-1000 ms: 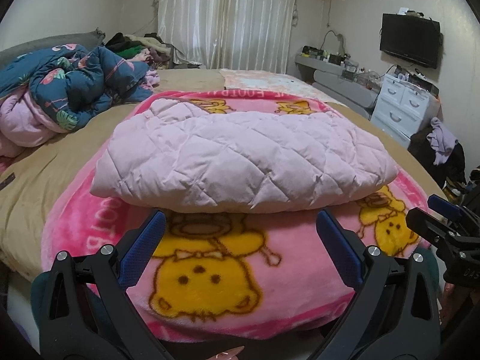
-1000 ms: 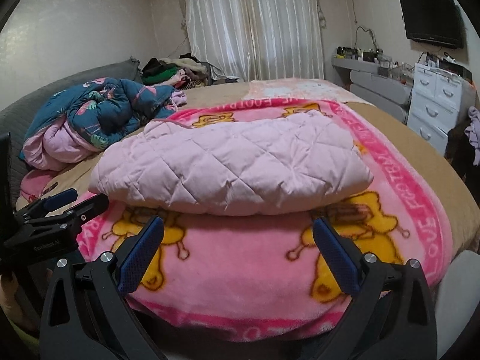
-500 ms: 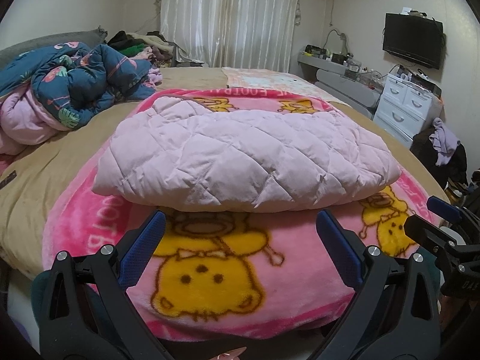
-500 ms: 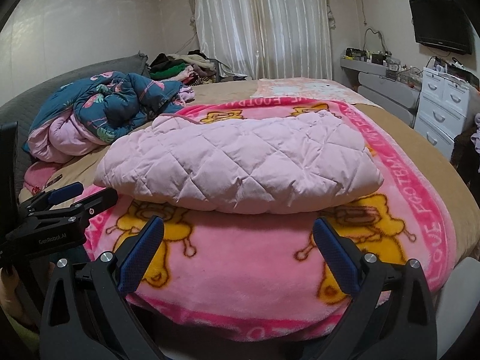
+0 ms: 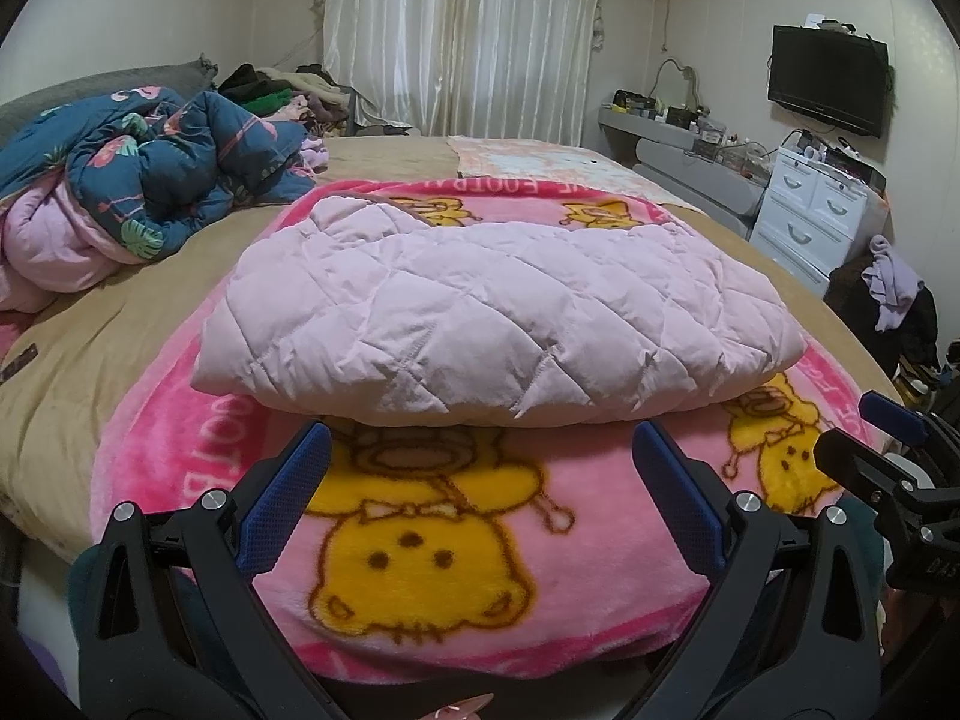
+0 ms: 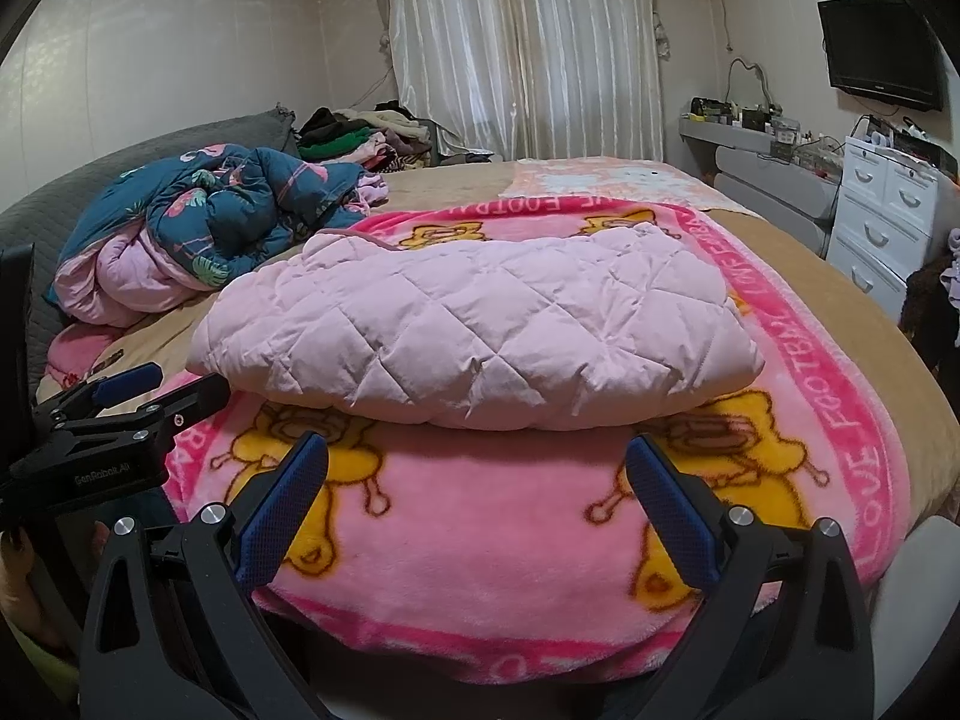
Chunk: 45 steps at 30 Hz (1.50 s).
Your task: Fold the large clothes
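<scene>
Both sets of tongs are spread wide right now and gripping nothing. My left tongs [image 5: 480, 450] hang just in front of the near edge of the folded pink quilted jacket [image 5: 498, 324], blue pads apart on either side, not touching the fabric as far as I can see. Right tongs [image 6: 477, 456] are the same deal: gaping, empty, parked just short of the jacket's front fold.

The jacket sits as a puffy folded bundle on the pink cartoon blanket [image 5: 432, 546], which is spread over the tan bed [image 5: 120, 324]. From the left camera I can see the right tongs poking in at the edge, and vice versa.

Over by the headboard there's a crumpled blue floral duvet [image 6: 228, 210], well apart from the jacket. White drawers [image 6: 888, 204] stand by the far wall.
</scene>
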Each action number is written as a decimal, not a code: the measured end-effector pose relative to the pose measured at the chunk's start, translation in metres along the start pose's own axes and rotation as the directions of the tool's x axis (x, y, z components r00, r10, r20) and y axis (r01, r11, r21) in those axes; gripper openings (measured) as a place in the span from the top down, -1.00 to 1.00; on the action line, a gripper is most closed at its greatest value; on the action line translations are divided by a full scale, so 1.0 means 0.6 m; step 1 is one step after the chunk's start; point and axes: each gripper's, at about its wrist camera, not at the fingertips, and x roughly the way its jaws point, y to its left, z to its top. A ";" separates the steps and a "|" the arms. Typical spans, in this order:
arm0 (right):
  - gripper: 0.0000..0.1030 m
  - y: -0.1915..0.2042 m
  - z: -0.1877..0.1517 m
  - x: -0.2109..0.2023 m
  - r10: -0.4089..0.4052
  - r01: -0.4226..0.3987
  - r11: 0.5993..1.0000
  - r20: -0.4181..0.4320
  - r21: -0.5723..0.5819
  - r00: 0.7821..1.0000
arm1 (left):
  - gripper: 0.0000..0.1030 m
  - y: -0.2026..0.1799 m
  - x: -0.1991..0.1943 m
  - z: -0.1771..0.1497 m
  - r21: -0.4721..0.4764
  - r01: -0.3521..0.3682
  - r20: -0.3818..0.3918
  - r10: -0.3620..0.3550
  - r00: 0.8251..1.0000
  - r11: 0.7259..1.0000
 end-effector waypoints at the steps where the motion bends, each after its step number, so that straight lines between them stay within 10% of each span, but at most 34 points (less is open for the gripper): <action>1: -0.92 0.000 0.000 0.000 0.002 -0.002 1.000 -0.001 0.001 1.000 | -0.82 0.000 0.000 0.000 0.000 -0.001 0.000 0.001 1.000 1.000; 45: -0.92 0.000 0.000 -0.003 -0.011 0.011 1.000 0.005 0.004 1.000 | -0.82 0.010 -0.005 0.002 0.008 -0.033 0.004 0.033 0.999 0.999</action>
